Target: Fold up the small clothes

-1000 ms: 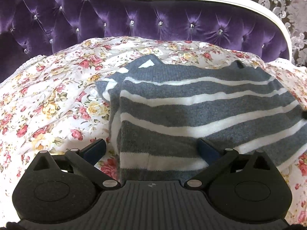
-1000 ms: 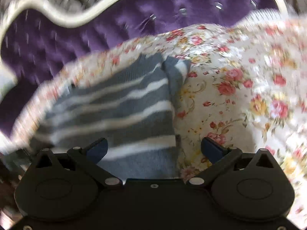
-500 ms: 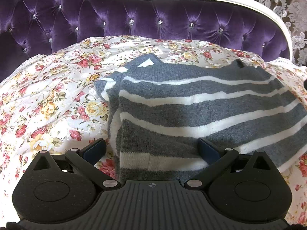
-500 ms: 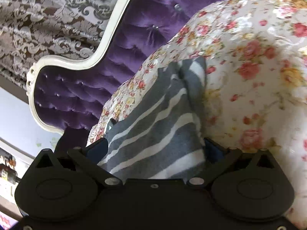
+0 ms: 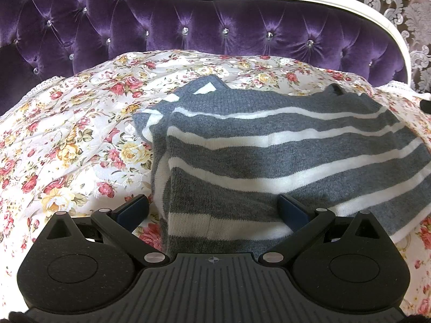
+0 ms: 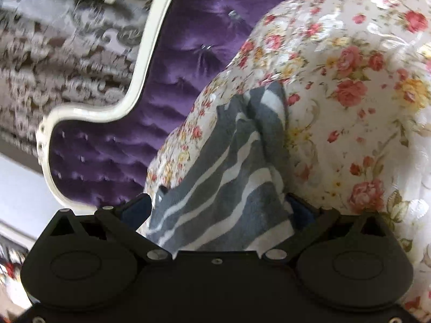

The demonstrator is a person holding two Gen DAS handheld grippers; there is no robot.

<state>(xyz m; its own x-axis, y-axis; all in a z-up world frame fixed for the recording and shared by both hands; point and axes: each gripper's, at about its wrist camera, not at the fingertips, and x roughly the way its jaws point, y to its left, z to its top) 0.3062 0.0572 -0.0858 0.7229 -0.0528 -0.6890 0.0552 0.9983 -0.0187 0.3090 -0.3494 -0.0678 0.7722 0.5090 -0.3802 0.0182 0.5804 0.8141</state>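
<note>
Left wrist: sweater (image 5: 269, 148) on floral bedspread (image 5: 67, 134)

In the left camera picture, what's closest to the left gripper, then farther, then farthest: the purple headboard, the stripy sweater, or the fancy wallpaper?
1. Stripy sweater, lying between the left gripper jaws.
2. Purple headboard, behind the flowery bedspread.
3. Fancy wallpaper, top right, beyond the headboard.

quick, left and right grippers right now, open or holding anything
Left gripper: open, fingers straddling the striped sweater, not clamped.
Right gripper: open, sweater edge between its fingers.
</note>
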